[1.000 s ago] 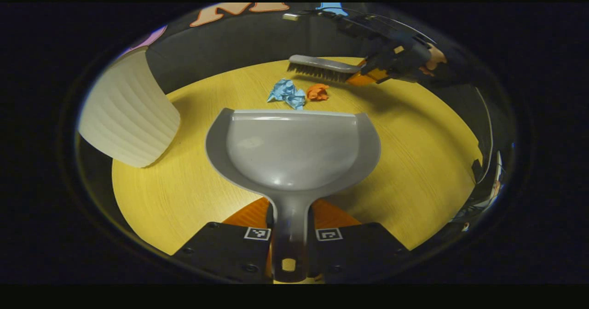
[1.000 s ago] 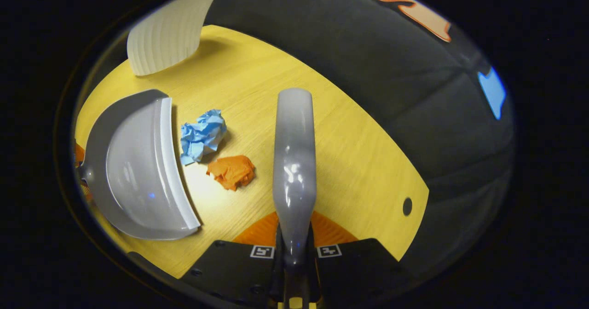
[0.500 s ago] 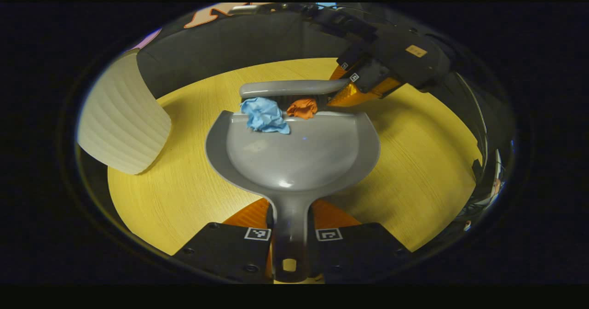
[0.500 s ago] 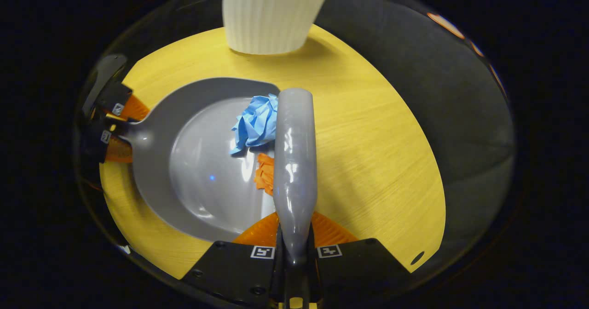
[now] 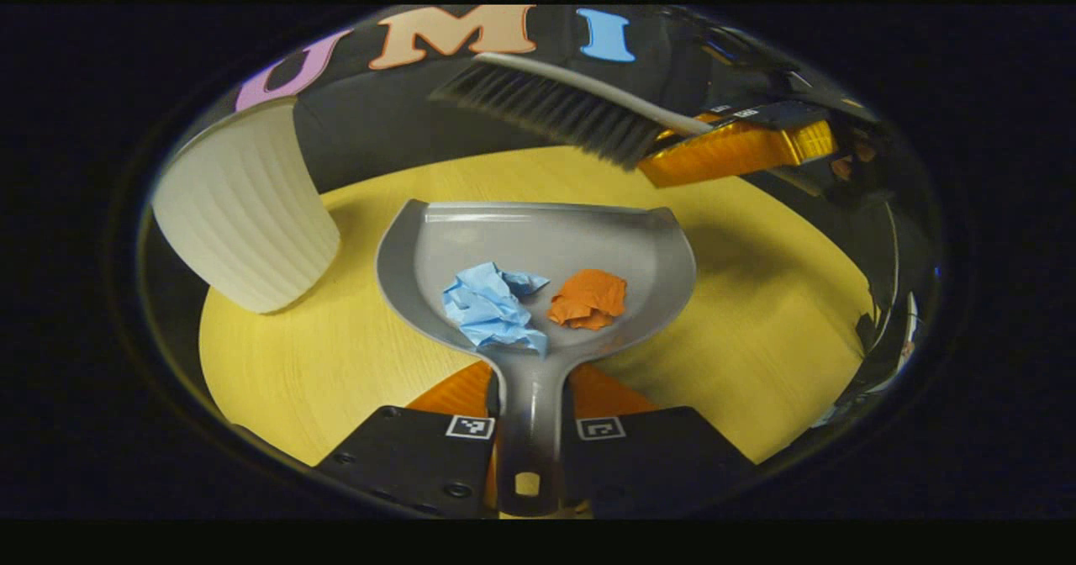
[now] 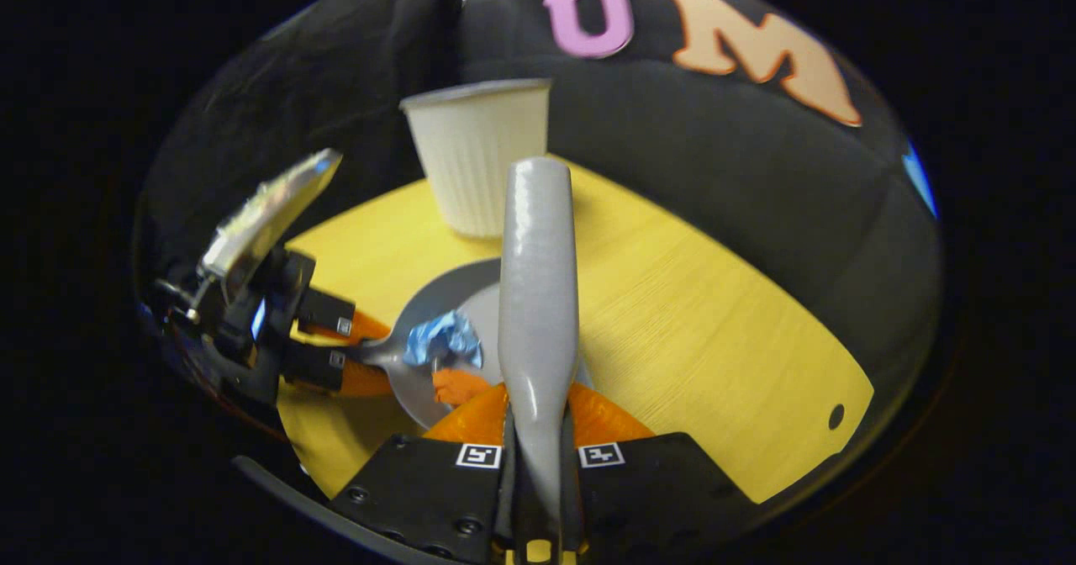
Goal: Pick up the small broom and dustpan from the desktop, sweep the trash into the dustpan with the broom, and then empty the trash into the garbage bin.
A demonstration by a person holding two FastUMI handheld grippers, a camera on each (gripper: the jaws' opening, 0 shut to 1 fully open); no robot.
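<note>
Both paper wads (image 5: pixel 496 306) now inside dustpan (image 5: pixel 437 237)

You are working in a recording booth, not a lived-in room. A yellow wood-grain desktop (image 5: pixel 756 330) is the landmark: a black cloth wall (image 6: pixel 714 153) hangs close behind its far edge. A white ribbed garbage bin (image 5: pixel 244 212) stands on its far left part. A round cable hole (image 6: pixel 836 416) sits near its corner.
</note>
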